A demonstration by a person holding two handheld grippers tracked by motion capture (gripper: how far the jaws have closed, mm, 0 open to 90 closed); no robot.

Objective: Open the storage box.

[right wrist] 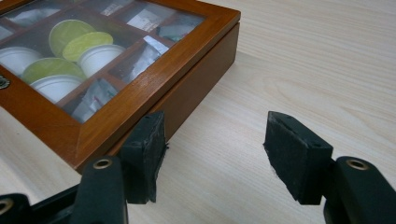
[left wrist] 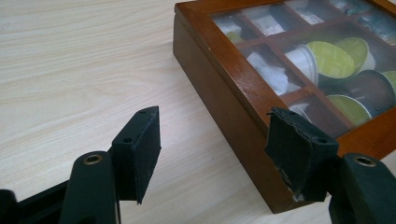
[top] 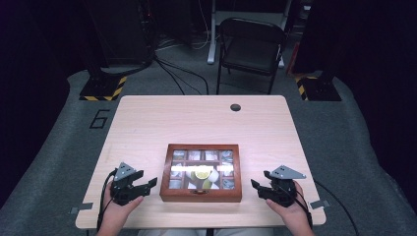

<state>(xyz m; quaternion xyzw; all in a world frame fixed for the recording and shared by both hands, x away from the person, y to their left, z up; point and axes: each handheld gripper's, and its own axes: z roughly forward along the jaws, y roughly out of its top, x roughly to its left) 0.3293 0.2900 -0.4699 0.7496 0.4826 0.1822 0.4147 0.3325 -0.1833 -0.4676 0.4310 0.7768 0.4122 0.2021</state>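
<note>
A brown wooden box with a glass lid lies shut near the table's front edge, between my two grippers. Through the glass I see compartments with white capsules topped in green foil, and packets. My left gripper is open just left of the box; in the left gripper view its fingers flank the box's near left corner with nothing held. My right gripper is open just right of the box; in the right gripper view it sits by the box's right wall, the capsules visible under glass.
The light wooden table stretches bare behind the box, with a small dark round hole near its far edge. A black folding chair stands beyond the table. A small metal latch sits on the box's front.
</note>
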